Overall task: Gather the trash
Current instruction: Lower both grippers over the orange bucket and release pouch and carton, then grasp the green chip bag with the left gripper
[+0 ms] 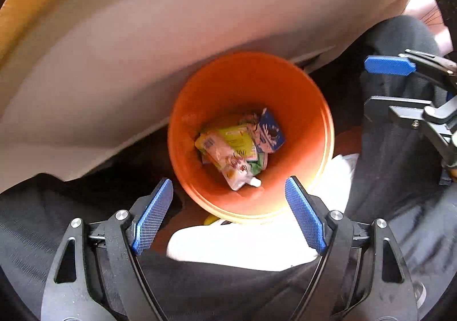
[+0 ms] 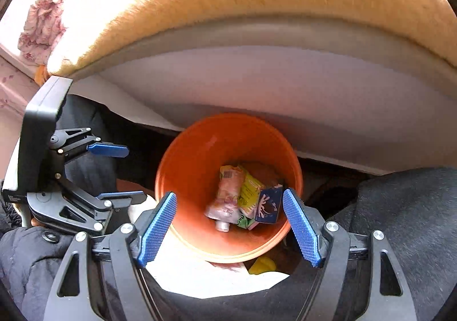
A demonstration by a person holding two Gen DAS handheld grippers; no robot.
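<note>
Several wrappers (image 1: pixel 238 149) inside orange bin (image 1: pixel 302 109).

No word, brand or number can be made out in either view. The trash at the bottom of the orange bucket (image 1: pixel 197 109) does carry printing: the yellow-green packet (image 1: pixel 238 142) at the centre of the left wrist view shows lines of dark lettering, too blurred to read. The pale spouted pouch (image 1: pixel 228 162) lying over it has a barcode-like patch near its upper end (bars only, no digits legible) and smeared dark marks lower down. The blue carton (image 1: pixel 271 132) just right of them shows a white splash picture, without readable text.
</note>
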